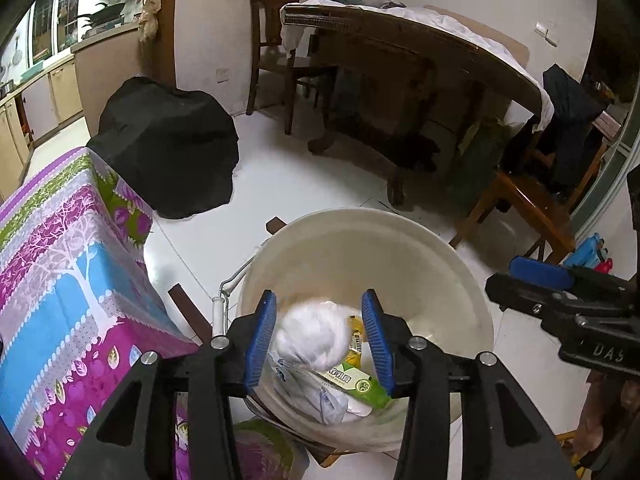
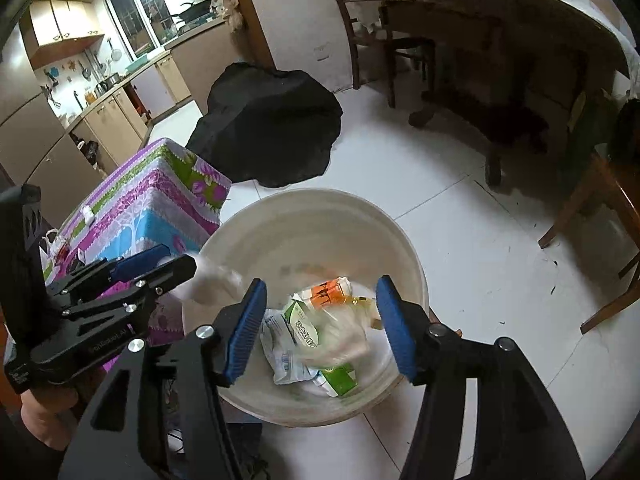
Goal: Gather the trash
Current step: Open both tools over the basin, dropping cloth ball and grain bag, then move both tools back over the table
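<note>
The white bucket [image 1: 400, 248] stands on the tiled floor [image 1: 280, 184], just beside the cloth-covered surface [image 1: 60, 280], and serves as the trash receptacle. Both tongs hang over its mouth.

Contents, seen in the right wrist view: a green-and-white carton [image 2: 340, 376], a white plastic wrapper [image 2: 280, 344], an orange-printed packet [image 2: 326, 290] and a blurred, translucent piece [image 2: 344, 336] above them — too smeared to identify, and whether it is in fall or at rest cannot be told.

Left tongs [image 1: 320, 340]: jaws apart, blue pads on either side of a crumpled white tissue wad [image 1: 314, 336]. The wad appears blurred and sits between the pads with a gap showing on each side; it looks to be free of the grip, dropping toward the bucket. In the right wrist view the same wad [image 2: 212, 276] shows at the tip of the left tongs, over the near rim.

Right tongs [image 2: 320, 328]: jaws wide apart, nothing held.

Step in hand, by judgement: deposit of collected trash — the release stage.

Next move calls for: confirm the wad lands inside the rim, not on the floor; then lift both tongs clear of the bucket and turn toward the surface, where small items [image 2: 86, 214] remain.
</note>
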`<state>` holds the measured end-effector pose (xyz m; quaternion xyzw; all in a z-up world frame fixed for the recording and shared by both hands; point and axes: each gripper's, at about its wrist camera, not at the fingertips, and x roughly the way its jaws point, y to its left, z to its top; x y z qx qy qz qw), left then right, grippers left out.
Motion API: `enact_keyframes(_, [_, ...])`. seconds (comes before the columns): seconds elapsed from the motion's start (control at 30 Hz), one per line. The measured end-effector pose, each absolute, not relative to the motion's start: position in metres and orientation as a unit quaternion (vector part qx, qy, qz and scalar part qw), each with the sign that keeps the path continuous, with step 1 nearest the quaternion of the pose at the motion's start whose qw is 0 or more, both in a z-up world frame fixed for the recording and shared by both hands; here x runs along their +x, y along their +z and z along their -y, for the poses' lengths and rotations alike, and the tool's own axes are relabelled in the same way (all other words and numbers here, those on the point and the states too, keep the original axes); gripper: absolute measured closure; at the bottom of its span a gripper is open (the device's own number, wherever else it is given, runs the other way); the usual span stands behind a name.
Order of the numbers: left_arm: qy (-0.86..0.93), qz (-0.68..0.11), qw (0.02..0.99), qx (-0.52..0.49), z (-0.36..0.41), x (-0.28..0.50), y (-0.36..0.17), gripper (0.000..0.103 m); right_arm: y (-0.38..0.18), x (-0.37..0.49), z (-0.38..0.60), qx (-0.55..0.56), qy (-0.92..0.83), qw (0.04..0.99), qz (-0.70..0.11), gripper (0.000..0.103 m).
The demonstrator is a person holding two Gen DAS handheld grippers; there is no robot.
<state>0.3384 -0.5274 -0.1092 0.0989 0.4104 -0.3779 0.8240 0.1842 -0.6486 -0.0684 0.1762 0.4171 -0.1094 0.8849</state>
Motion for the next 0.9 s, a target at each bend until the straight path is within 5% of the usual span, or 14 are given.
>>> enact_keyframes(0.9, [-0.382, -0.392, 0.83, 0.103, 0.503, 0.314, -0.089, 0.049, -0.044, 0.158, 0.626, 0.158, -0.119, 0.907, -0.373, 0.04])
